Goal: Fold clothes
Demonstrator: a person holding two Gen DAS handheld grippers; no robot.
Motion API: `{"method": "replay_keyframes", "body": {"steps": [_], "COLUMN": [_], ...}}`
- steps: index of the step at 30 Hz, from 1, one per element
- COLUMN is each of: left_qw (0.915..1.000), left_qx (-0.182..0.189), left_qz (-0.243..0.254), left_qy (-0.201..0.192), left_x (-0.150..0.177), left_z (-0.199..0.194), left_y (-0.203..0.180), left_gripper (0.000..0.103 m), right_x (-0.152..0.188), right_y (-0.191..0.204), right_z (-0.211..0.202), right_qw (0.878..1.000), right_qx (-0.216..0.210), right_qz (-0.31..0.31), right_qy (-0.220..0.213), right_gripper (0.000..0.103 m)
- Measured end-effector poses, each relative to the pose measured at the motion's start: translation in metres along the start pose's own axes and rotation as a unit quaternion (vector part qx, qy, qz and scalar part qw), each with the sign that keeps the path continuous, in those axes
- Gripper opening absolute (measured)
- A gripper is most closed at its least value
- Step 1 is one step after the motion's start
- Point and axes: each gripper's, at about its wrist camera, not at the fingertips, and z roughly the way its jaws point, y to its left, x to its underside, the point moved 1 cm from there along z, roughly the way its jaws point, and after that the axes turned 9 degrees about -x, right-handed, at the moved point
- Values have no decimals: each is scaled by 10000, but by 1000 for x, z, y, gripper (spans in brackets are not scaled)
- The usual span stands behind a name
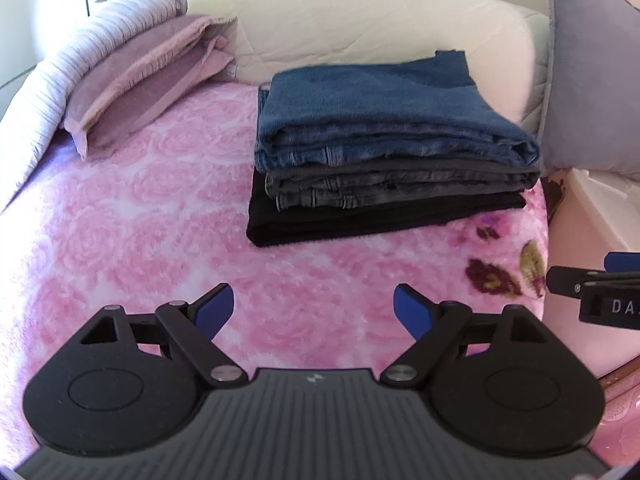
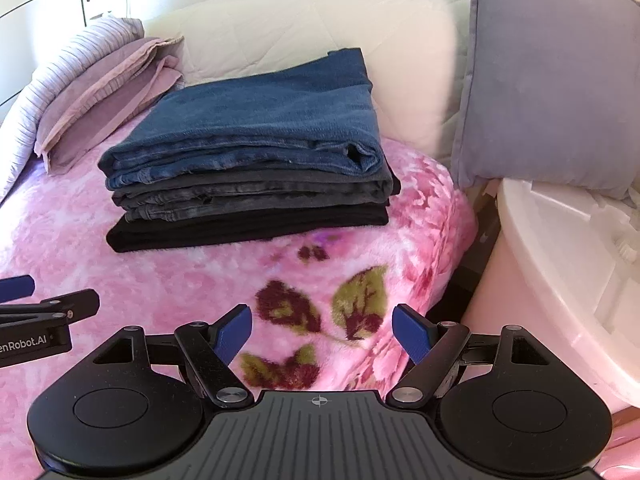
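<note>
Pink blanket (image 1: 140, 220) carries folded clothes (image 1: 384, 148) beyond both empty grippers.

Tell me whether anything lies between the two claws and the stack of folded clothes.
Nothing visible does. Only bare pink blanket lies between the open left claw, the open right claw and the stack of folded clothes. Both claws are empty.

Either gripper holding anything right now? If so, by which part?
Nothing held. Left gripper and right gripper both stand open over the pink blanket, short of the folded stack.
</note>
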Motion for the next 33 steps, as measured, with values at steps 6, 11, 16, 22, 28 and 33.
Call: {"method": "replay_keyframes", "body": {"steps": [6, 11, 16, 22, 28, 33], "left_qw": [9999, 9998, 9997, 9998, 9999, 9999], "left_qx": [-48, -114, -96, -152, -137, -116], "left_qz": [-147, -133, -198, -109, -78, -109], "left_qy": [-11, 36, 87, 52, -14, 23], "left_x": [-3, 4, 17, 30, 34, 36], "left_z": [-25, -46, -66, -74, -75, -77], "left_y": [7, 10, 15, 15, 15, 15], "left_gripper": [85, 85, 85, 85, 85, 85], "right_x": [-3, 4, 14, 23, 26, 27], "right_y": [7, 14, 22, 29, 34, 37], "right_z": [-24, -46, -70, -86, -88, -90], "right_qw": [10000, 9999, 9998, 9998, 9998, 9998], "right_qx": [63, 112, 135, 94, 102, 97], "right_qz": [64, 77, 113, 183, 172, 170], "right_qy": [17, 73, 110, 68, -9, -19], "right_gripper": [80, 81, 81, 81, 81, 81]}}
